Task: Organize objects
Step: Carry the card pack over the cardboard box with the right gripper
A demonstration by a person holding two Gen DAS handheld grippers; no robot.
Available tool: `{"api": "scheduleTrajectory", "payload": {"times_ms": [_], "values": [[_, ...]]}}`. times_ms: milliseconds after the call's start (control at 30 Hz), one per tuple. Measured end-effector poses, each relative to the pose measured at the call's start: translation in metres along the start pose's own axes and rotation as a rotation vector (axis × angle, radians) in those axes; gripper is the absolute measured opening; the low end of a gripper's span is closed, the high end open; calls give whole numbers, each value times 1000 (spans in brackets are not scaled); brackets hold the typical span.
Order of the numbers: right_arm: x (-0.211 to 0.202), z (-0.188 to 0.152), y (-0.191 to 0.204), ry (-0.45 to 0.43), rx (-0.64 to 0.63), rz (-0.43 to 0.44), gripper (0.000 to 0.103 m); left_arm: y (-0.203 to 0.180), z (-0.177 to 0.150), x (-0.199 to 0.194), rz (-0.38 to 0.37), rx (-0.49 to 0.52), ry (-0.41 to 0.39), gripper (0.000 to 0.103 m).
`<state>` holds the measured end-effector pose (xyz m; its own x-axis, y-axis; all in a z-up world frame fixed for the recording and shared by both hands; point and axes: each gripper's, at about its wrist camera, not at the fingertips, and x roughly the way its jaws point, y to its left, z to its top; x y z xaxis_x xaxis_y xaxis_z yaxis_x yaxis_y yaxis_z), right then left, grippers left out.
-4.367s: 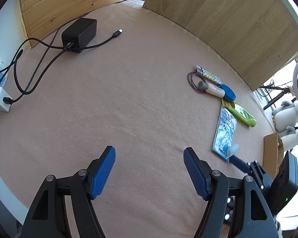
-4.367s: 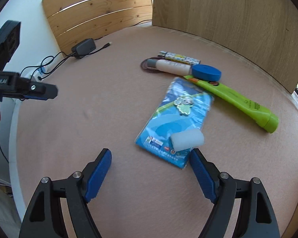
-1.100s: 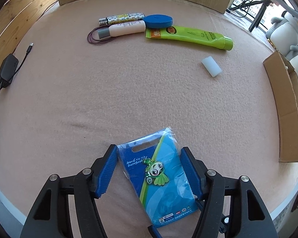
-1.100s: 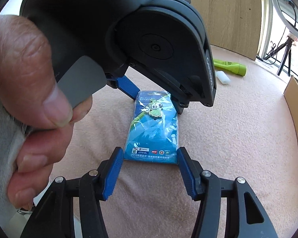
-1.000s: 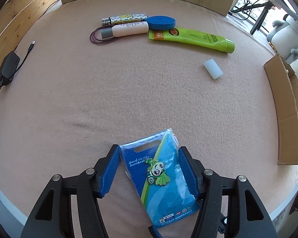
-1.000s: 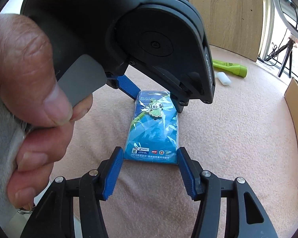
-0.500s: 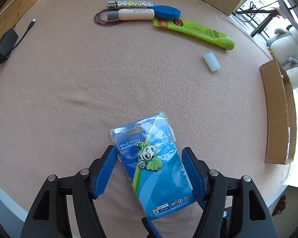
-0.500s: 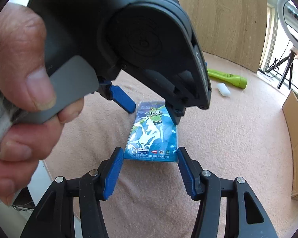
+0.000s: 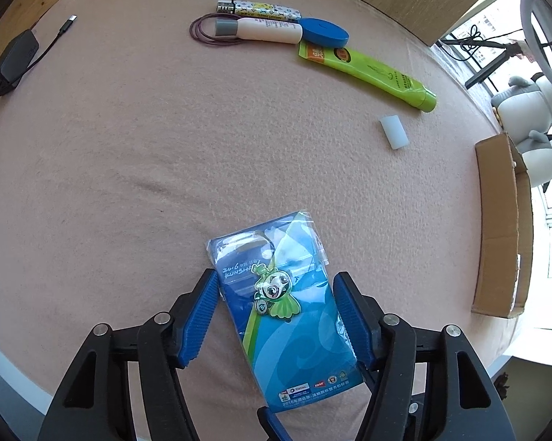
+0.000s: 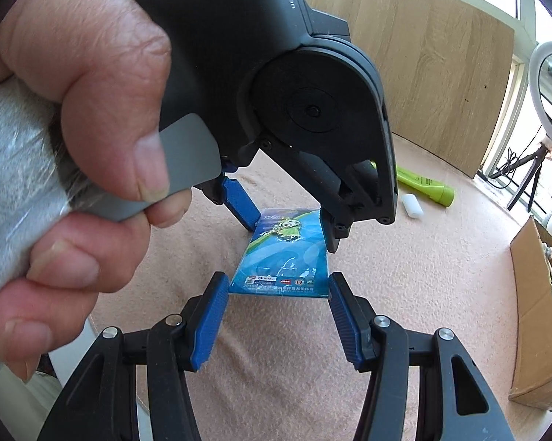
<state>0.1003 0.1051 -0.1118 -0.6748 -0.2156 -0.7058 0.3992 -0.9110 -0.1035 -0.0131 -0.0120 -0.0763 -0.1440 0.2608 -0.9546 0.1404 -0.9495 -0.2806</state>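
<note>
A round table [image 9: 136,154] under a pinkish felt cover is carrying a far row: patterned lighter [image 9: 261,8], cream tube [image 9: 261,30], blue disc [image 9: 324,32], green tube [image 9: 371,72]. A white block [image 9: 393,132] is lying right, a black charger [image 9: 15,59] far left.

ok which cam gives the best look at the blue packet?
Left wrist: the blue packet shows nearly whole, face-on, frog badge and print legible, between the left hand-held gripper fingers. In the right wrist view the blue packet is foreshortened, its far end hidden behind the left hand-held gripper's body.
</note>
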Motion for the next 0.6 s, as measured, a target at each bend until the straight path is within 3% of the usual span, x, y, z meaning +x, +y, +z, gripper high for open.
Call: {"api": "scheduleTrajectory", "payload": {"times_ms": [67, 333, 567, 600], "values": [[-21, -2, 35, -5, -1, -3, 51, 4, -5, -9, 0, 0, -13, 67], [-32, 9, 24, -46, 5, -23, 51, -8, -7, -37, 4, 37, -77, 67], [-55, 21, 18, -103, 34, -54, 51, -38, 4, -67, 10, 89, -140, 67], [-58, 22, 17, -111, 37, -58, 51, -57, 15, -51, 11, 96, -147, 67]]}}
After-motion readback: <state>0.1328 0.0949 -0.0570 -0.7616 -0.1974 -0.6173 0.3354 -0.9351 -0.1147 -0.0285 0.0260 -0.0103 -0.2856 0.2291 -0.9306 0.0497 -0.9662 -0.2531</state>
